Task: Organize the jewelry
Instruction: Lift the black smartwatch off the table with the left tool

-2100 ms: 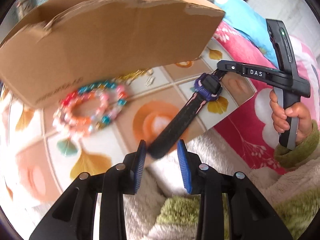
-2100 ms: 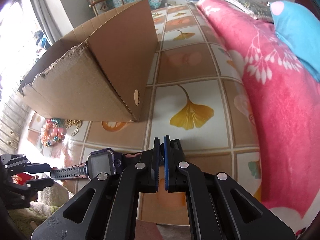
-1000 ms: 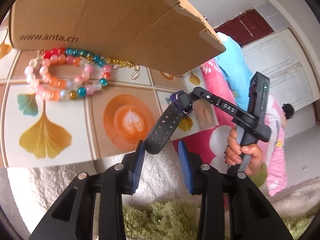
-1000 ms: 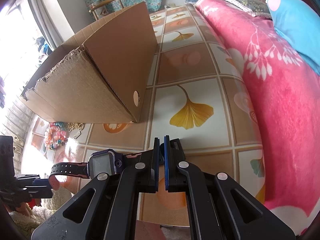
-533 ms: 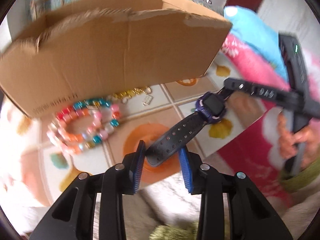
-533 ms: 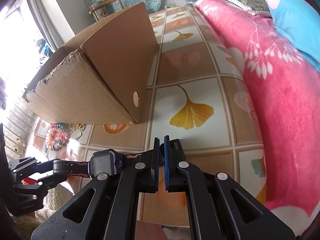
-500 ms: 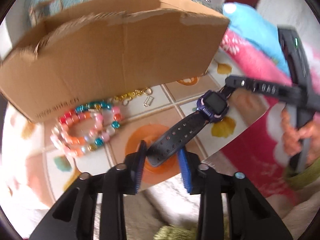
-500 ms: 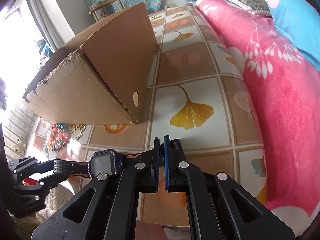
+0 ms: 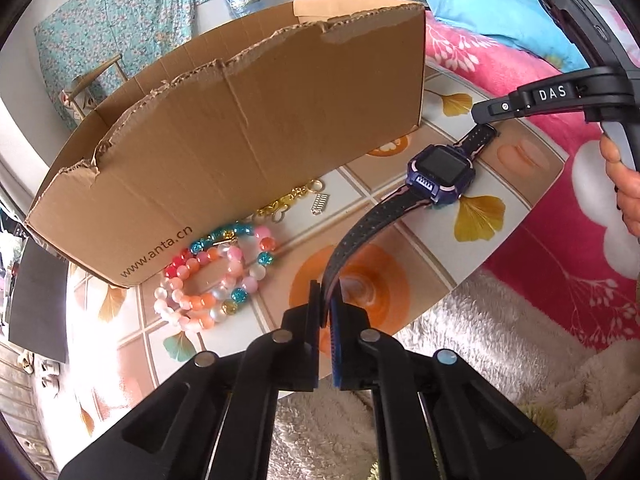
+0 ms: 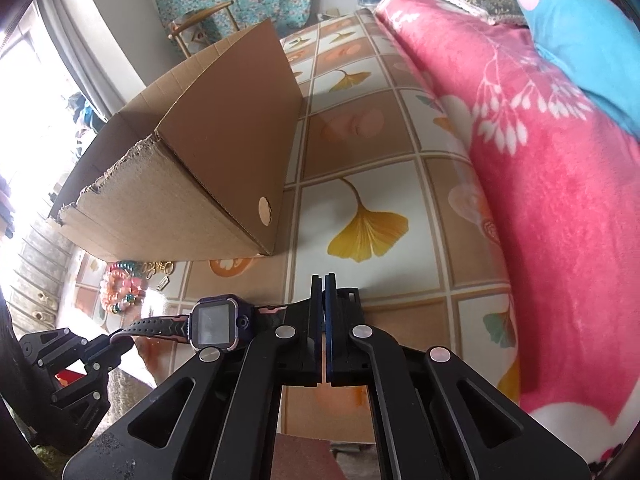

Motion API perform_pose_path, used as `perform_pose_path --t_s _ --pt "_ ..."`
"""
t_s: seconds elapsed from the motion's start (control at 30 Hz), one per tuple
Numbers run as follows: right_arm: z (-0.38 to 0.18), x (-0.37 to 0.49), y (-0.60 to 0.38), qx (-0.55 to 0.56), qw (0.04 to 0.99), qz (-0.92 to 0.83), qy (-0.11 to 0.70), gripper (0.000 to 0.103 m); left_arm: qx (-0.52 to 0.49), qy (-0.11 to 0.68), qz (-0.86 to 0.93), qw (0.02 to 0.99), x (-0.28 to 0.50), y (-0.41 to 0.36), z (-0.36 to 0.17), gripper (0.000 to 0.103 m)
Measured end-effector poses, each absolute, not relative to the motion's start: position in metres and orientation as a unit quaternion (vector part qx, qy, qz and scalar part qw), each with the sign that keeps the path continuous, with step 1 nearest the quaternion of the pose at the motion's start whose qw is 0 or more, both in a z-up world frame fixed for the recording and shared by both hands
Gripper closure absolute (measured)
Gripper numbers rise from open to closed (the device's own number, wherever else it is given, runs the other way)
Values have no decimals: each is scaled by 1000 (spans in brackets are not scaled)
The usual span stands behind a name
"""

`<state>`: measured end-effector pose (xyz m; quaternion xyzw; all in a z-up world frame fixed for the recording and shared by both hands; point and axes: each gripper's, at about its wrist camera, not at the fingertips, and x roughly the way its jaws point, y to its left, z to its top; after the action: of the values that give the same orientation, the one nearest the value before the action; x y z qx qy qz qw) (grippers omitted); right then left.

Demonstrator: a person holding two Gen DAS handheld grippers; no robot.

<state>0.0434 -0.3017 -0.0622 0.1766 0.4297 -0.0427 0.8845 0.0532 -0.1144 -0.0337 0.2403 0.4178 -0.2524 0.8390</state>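
Observation:
A purple smartwatch (image 9: 440, 170) with black straps hangs stretched above the ginkgo-patterned table (image 9: 404, 276), held at both ends. My left gripper (image 9: 326, 300) has its jaws closing on the end of the near strap, and the pads press on it. My right gripper (image 10: 323, 300) is shut on the far strap; it also shows in the left wrist view (image 9: 480, 114). The right wrist view shows the watch (image 10: 212, 324) face-up, with the left gripper (image 10: 120, 344) at its far strap. Bead bracelets (image 9: 216, 276) and a gold chain (image 9: 288, 200) lie beside the cardboard box (image 9: 240, 140).
The open cardboard box (image 10: 224, 152) stands on the patterned table (image 10: 360, 160). A small silver charm (image 9: 319, 203) lies by the chain. A pink floral blanket (image 10: 560, 200) and blue pillow (image 10: 580, 20) lie to the right. A fluffy white rug (image 9: 480, 360) lies below. A hand (image 9: 624, 184) grips the right tool.
The left gripper has rolled and its jaws have shut onto the near strap end, which earlier lay loose between them. The right gripper has kept still with the far strap.

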Motion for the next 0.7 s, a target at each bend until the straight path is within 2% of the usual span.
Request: perform_pose_path --t_s 0.33,0.43,0.5,0.57,0.6,0.63,0.7 --pt "-29 25 -295 138 906 -77 394 103 248 364 -253 861 39 -103 -16 100" --pt "-32 22 -302 166 899 -75 398 103 252 368 -258 857 38 -98 -22 100" --pt "-38 18 -309 198 890 -68 406 99 256 371 -258 855 37 -100 -28 100" --pt "-41 14 -310 212 884 -70 411 86 257 373 -259 853 36 -98 -31 100" --pt "-42 13 -308 213 883 -70 413 74 257 373 -260 853 36 -97 -32 100" --pt "-42 11 -305 210 883 -72 414 70 258 373 -260 852 36 -97 -33 100" --pt "-43 12 -298 201 883 -69 419 69 257 374 -261 852 37 -96 -34 100"
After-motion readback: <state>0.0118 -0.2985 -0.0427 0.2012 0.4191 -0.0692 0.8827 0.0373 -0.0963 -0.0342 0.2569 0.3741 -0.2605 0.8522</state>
